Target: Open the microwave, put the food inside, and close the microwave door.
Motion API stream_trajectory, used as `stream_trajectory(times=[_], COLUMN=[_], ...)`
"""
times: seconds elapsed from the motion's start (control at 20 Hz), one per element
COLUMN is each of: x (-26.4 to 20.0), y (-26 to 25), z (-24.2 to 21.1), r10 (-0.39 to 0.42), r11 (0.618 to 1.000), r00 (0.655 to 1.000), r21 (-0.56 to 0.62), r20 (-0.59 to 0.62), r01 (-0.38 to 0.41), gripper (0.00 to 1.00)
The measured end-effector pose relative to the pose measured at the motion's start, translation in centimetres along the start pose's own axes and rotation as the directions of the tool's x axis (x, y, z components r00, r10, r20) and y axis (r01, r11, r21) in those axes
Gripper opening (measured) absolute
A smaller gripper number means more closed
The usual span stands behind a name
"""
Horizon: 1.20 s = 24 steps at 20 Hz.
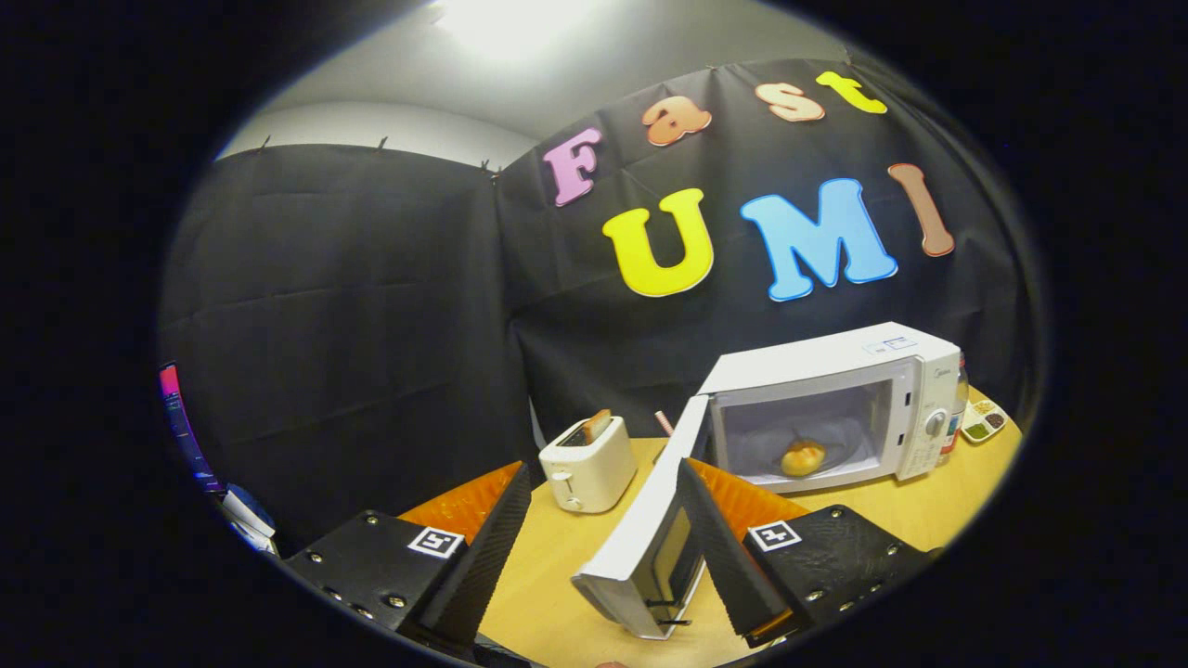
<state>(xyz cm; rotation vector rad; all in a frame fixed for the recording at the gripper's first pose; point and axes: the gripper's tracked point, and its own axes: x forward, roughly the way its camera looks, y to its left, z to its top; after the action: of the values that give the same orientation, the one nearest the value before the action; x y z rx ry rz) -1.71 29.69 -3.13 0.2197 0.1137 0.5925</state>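
while the tool (603,482) sits spread (door (640,529) between fingers), the microwave (914,394) holds food (803,456).

Bright ceiling glare overhead, dim dark surroundings, strong fisheye bending at edges.

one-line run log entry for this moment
microwave door open | food inside | gripper open, door edge between jaws | next: close door

Spread fingers (691,520) flank the microwave door (640,538), perhaps touching.
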Motion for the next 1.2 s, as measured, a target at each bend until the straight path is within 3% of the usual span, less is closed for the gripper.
stream_trajectory(times=[0.4, 0.75, 0.85, 0.9, 1.05, 1.1, 1.2], x=[0.6, 2.3, 2.5, 2.5, 3.0, 3.3, 3.4], y=[7.2, 7.5, 6.8, 6.1, 3.9, 3.5, 2.7], z=[-4.7, -11.4, -12.9, -13.3, -13.7, -14.0, -14.0], r10=[0.134, 0.138, 0.113, 0.091, 0.032, 0.025, 0.025], r11=[0.99, 0.988, 0.99, 0.991, 0.994, 0.995, 0.997], r00=[0.987, 0.962, 0.955, 0.954, 0.955, 0.953, 0.951], r21=[-0.024, -0.038, -0.051, -0.065, -0.092, -0.087, -0.064], r20=[-0.088, -0.236, -0.274, -0.284, -0.293, -0.301, -0.308], r01=[-0.137, -0.151, -0.132, -0.113, -0.062, -0.053, -0.047], gripper=[0.96, 0.92, 0.78, 0.52, 0.13, 0.06, 0.06])
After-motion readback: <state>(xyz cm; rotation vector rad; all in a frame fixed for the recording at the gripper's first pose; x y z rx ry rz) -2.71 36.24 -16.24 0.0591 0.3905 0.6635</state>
